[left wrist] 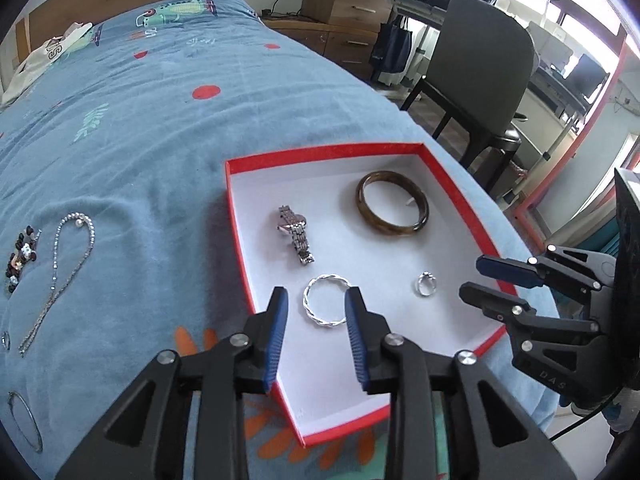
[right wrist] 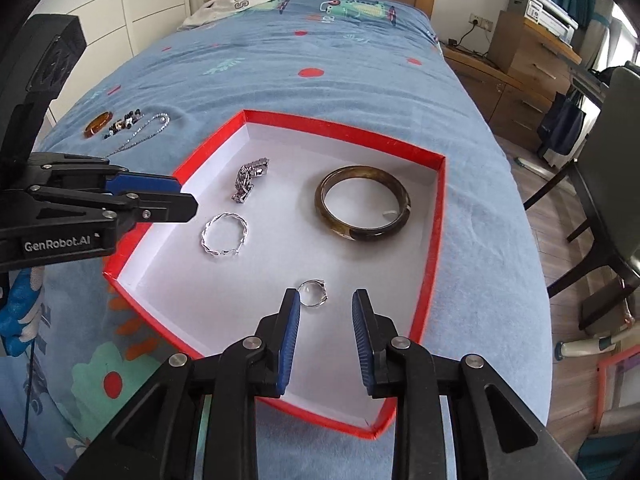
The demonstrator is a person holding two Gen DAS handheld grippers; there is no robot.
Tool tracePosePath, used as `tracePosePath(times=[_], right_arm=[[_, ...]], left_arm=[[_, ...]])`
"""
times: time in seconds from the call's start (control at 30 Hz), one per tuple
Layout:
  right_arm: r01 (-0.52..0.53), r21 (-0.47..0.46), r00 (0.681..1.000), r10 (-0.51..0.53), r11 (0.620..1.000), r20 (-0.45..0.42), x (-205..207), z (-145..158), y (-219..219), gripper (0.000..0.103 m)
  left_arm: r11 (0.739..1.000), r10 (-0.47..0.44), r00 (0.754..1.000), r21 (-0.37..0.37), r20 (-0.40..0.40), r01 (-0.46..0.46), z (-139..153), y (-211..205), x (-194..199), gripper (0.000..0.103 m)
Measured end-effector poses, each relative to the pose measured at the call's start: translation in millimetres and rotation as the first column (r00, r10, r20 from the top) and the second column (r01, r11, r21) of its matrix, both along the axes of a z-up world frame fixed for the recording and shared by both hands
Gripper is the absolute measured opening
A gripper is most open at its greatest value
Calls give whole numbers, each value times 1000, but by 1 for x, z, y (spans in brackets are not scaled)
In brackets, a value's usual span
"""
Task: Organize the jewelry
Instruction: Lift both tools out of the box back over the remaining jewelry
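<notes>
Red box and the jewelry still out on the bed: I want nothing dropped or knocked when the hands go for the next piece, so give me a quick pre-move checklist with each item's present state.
1. Left gripper empty, fingers apart: ok.
2. Right gripper empty, fingers apart: ok.
3. Twisted silver bangle lying flat in the red box, free of the fingers: ok.
4. Small ring resting on the box floor, clear of the pads: ok.
5. Watch and brown bangle lying apart from each other: ok.
6. All jewelry boxed: not ok; the silver necklace, bead bracelet and amber ring remain on the blanket.
</notes>
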State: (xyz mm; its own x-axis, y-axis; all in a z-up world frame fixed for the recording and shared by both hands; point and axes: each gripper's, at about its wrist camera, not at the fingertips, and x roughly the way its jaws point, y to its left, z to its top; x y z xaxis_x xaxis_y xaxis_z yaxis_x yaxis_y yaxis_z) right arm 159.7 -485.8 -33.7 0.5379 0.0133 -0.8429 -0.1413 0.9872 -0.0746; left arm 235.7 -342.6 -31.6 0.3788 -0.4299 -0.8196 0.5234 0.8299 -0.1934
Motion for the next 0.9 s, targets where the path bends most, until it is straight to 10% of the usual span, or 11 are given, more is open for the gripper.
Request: tracePosePath(times=[0.47, 0.9], right_arm=[[-39, 57, 982, 28, 998, 185, -61, 95, 71, 36], [-110, 108, 971, 84, 988, 223, -98, 108, 168, 37]], left_arm=[[988, 155, 975, 5, 161, -157, 87, 167, -66, 36], [907, 405, 882, 12, 240, -420, 113, 374, -136, 36]])
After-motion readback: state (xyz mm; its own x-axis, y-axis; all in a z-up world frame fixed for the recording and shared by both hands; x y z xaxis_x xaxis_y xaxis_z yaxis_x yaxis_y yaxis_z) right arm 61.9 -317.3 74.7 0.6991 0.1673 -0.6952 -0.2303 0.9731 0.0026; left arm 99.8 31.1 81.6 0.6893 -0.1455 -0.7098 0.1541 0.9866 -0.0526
